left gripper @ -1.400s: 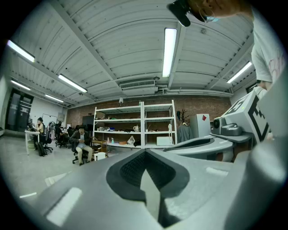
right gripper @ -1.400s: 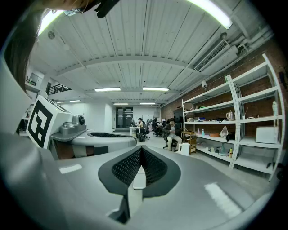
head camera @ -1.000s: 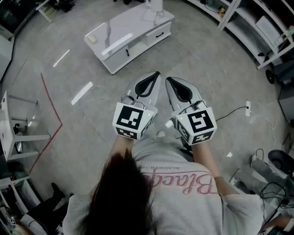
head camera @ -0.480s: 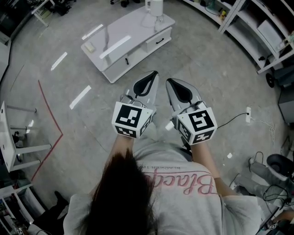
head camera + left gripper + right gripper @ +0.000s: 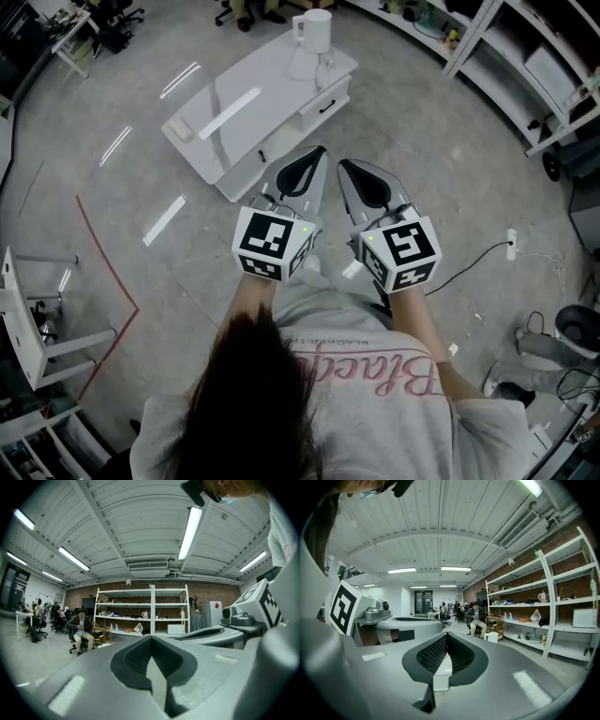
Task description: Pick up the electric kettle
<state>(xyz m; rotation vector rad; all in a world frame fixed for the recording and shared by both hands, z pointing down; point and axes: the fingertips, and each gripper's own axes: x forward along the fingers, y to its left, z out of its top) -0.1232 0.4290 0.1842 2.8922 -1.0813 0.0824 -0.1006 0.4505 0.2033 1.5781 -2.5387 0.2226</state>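
Electric kettle (image 5: pixel 317 30): white, upright, with its handle on the left as the head view shows it. It stands at the far right corner of the bench (image 5: pixel 281 70), a low white unit with drawers along its near edge. A small pale object (image 5: pixel 180 131) lies at the bench's left end, well apart from the kettle.

Left gripper (image 5: pixel 321 152): held in front of the person's chest, off the near edge of the bench and well apart from the kettle. In the left gripper view the left gripper (image 5: pixel 150 638) has its jaws closed tip to tip, and nothing is clamped between them. Its marker cube (image 5: pixel 274 244) faces upward.

Right gripper (image 5: pixel 343 164): held just beside the left gripper, at the same height, with the tips pointing toward the bench. In the right gripper view the right gripper (image 5: pixel 446 635) also has its jaws together, with no object held. Its marker cube (image 5: pixel 401 253) faces upward.

Surroundings: shelving (image 5: pixel 525 66) stands beyond the bench's right end. A red floor line (image 5: pixel 112 262) runs off its left end. A cable (image 5: pixel 478 253) lies on the floor at the right. A seated person (image 5: pixel 82 627) appears in front of the shelf rack (image 5: pixel 140 616) in the left gripper view.
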